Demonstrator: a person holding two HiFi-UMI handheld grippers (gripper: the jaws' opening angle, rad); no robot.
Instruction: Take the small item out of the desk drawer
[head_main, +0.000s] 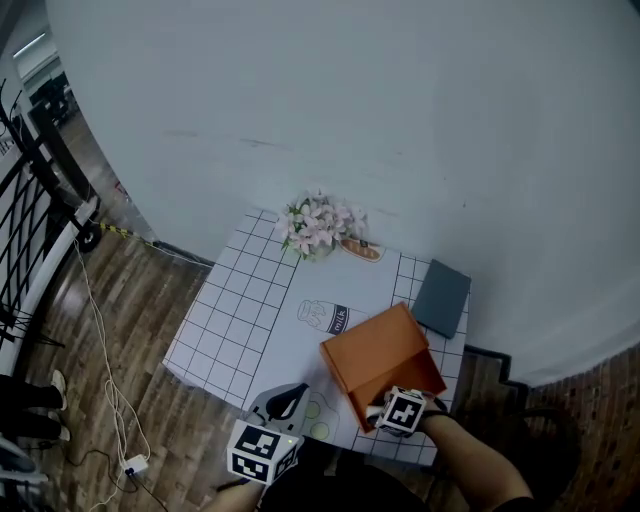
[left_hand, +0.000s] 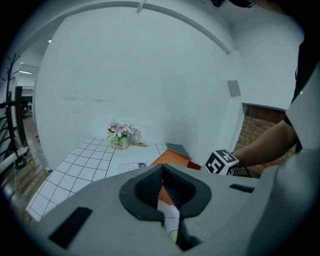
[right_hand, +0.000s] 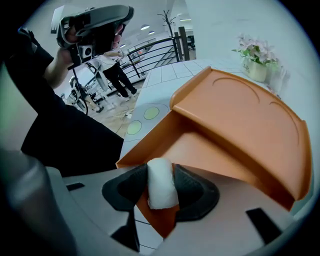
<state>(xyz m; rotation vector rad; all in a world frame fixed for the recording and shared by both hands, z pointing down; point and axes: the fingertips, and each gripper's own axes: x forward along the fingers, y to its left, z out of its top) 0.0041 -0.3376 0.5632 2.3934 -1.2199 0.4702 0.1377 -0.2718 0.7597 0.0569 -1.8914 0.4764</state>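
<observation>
An orange desk organiser (head_main: 380, 355) stands on the table's near right part. Its drawer (right_hand: 200, 150) is pulled out toward me. My right gripper (right_hand: 161, 189) is just above the drawer's front corner, and its pads press on a small white roll (right_hand: 161, 181) that stands upright between them. In the head view the right gripper (head_main: 395, 410) is at the organiser's near edge, and the roll is hidden there. My left gripper (left_hand: 162, 192) hovers over the table's near edge, left of the organiser (left_hand: 172, 159). It is shut, with nothing between its pads.
The table (head_main: 240, 310) has a white grid-pattern cloth. A vase of pink flowers (head_main: 318, 225) stands at its far edge by the wall. A grey book (head_main: 442, 296) lies behind the organiser on the right. Railings and wooden floor lie to the left.
</observation>
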